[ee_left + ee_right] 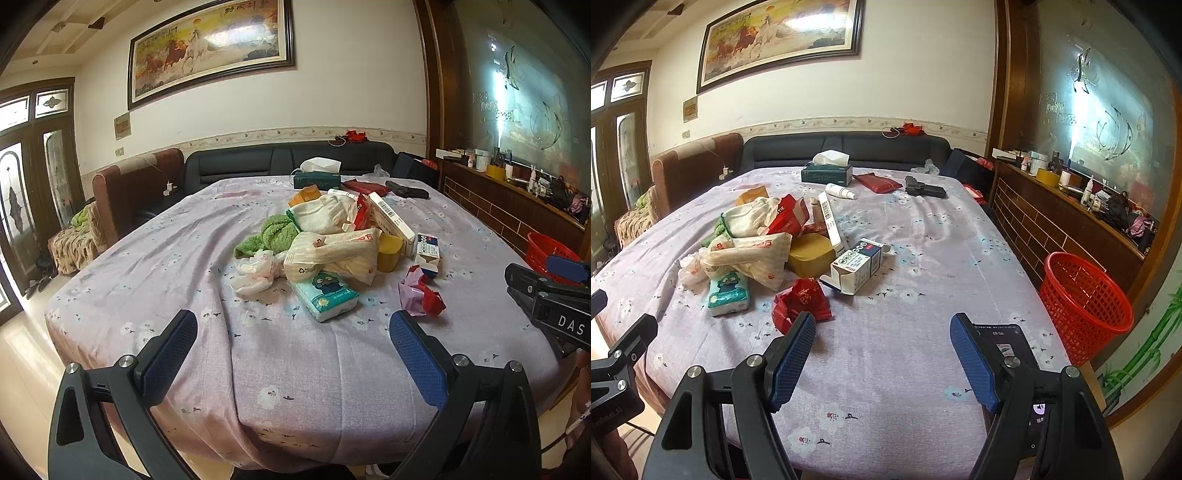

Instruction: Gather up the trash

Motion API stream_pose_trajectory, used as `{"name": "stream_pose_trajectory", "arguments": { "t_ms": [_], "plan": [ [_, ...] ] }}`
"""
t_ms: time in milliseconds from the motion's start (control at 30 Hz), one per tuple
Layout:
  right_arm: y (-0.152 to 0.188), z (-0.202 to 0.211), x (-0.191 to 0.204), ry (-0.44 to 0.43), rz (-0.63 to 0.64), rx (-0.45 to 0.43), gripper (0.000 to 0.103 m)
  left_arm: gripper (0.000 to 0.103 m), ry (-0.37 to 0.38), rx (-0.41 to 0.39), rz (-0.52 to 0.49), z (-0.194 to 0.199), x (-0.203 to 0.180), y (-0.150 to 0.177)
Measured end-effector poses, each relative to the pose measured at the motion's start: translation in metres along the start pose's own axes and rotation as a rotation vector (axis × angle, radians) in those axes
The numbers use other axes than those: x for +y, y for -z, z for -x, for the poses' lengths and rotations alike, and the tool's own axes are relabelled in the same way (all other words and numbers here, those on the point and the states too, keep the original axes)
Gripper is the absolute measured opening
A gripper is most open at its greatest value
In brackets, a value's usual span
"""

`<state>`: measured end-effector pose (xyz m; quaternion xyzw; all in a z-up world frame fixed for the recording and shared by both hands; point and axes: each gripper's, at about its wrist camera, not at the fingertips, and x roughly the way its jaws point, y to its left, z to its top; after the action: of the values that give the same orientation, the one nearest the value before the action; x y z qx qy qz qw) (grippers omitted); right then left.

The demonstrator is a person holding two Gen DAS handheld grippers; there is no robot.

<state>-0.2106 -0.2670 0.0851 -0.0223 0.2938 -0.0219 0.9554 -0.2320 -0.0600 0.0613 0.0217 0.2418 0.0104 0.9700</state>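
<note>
I see a lilac tablecloth (905, 332) sprigged with small white and dark flowers over the counter. On it lie a crumpled red wrapper (801, 301), a yellow tub (810, 258), a teal tissue pack (728, 291) with a cartoon face and a green towel (275, 232). The laundry-style basket (1086, 301) is bright red mesh. My fingers (792, 360) wear blue dimpled pads.

On the desk (923, 258) we count: one tissue box (826, 173), one tissue pack (728, 293), one white spray bottle (840, 191), one yellow tub (810, 254), one crumpled red wrapper (801, 301), one opened blue-and-white carton (858, 264), one phone (1008, 341). Beside it, one red basket (1084, 301). Two grippers (882, 354), both empty.
</note>
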Motion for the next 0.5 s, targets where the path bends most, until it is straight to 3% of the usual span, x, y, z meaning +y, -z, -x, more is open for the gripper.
{"name": "stream_pose_trajectory", "arguments": {
  "t_ms": [500],
  "plan": [
    [0.0012,-0.0034,0.001,-0.01,0.002,0.012,0.079,0.103,0.008,0.009,-0.003,-0.0024,-0.001,0.0016]
  ]
}}
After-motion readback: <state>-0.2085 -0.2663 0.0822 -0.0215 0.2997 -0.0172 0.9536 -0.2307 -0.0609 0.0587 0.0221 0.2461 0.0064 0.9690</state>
